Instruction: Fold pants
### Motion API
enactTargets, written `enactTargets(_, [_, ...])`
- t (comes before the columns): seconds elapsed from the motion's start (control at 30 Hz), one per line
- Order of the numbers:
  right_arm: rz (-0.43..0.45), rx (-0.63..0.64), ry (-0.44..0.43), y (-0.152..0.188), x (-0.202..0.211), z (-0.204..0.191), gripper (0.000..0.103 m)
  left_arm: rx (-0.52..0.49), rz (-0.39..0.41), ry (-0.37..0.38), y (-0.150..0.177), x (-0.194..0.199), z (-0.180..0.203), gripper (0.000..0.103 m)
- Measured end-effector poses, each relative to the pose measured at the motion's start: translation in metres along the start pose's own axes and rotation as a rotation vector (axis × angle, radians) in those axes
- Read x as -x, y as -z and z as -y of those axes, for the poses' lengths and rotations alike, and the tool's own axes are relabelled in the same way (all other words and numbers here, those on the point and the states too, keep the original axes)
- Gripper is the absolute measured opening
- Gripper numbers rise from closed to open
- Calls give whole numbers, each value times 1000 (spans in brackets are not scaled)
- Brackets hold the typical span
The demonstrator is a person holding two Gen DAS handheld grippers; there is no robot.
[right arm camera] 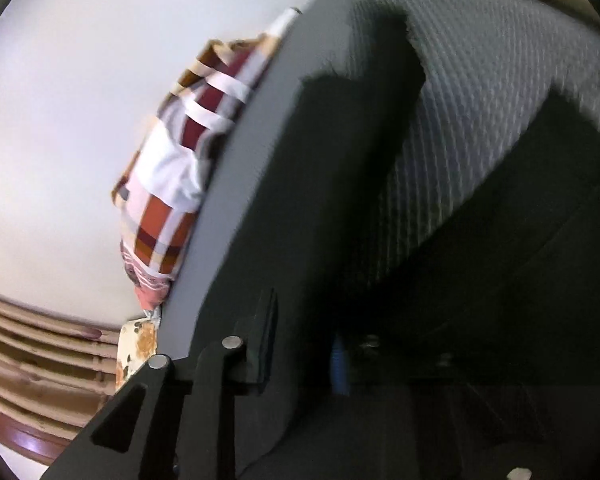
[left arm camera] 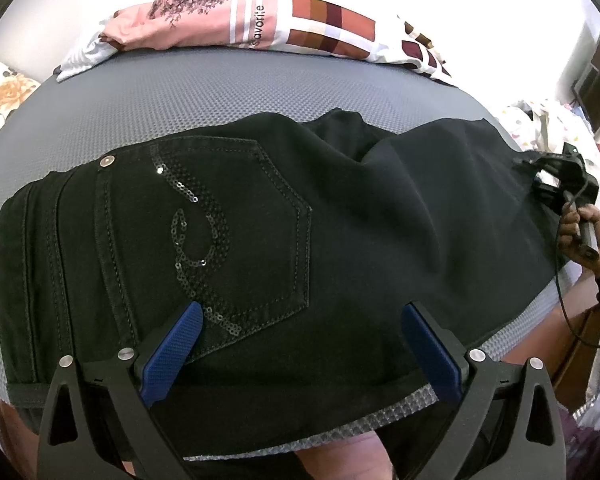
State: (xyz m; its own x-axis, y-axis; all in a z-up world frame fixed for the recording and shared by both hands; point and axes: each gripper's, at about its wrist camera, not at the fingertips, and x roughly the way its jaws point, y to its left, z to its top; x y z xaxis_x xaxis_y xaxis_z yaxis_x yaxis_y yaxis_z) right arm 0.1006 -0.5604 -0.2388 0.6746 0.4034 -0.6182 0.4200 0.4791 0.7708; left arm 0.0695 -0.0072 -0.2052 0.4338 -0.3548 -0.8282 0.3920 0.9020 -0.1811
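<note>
Black pants (left arm camera: pixel 260 220) lie across the grey mattress (left arm camera: pixel 180 92), waistband at the left, a sequined back pocket (left arm camera: pixel 204 232) facing up, legs running right. My left gripper (left arm camera: pixel 300 344) is open, its blue pads (left arm camera: pixel 172 352) hovering over the near edge of the pants below the pocket. My right gripper (left arm camera: pixel 556 178) shows at the far right of the left wrist view, at the leg ends. In the right wrist view it (right arm camera: pixel 304 344) looks shut on the dark pants fabric (right arm camera: pixel 480 260), tilted and blurred.
A patterned pillow and blanket (left arm camera: pixel 300 16) lie at the far edge of the mattress, and also show in the right wrist view (right arm camera: pixel 172 184). A floral cushion (left arm camera: pixel 0 96) is at the left. Wooden furniture (left arm camera: pixel 596 84) and spotted cloth (left arm camera: pixel 540 120) are at the right.
</note>
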Motion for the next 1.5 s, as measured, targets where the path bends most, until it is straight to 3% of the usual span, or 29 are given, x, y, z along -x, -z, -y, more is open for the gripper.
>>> enactTargets(0.03, [12,16,27,2,2,-1,7,-4,3,2,0,0,0,99])
enactTargets(0.23, [97,45,0,24,43,-9,5,77,13,84,-5,7,-15,99])
enactTargets(0.33, [142,39,-10,38,74,-11,5,115,22,76,-7,13,-25,99])
enactTargets(0.53, [150,-22,33,80,113,18,5,171,27,74,-3,25,-41,99])
enactTargets(0.7, [133,-57,83,104,117,41,4,167,19,58,4,32,-44,99])
enactTargets(0.83, [127,-116,49,114,113,61,3,188,16,57,7,34,-47,99])
enactTargets(1.03, [135,-164,-50,111,119,74,12,201,40,94,11,45,-45,99])
enactTargets(1.13, [146,-203,-87,113,120,82,14,212,41,159,13,52,-38,99])
enactTargets(1.2, [158,-229,-125,115,121,88,12,244,37,241,16,56,-33,99])
enactTargets(1.3, [152,-194,-105,116,120,85,12,313,-21,378,24,50,-25,98])
enactTargets(1.37, [152,-177,-85,117,118,81,12,333,-56,419,28,44,-20,98])
enactTargets(1.5, [153,-189,-105,117,115,81,12,369,-88,480,30,31,-12,84])
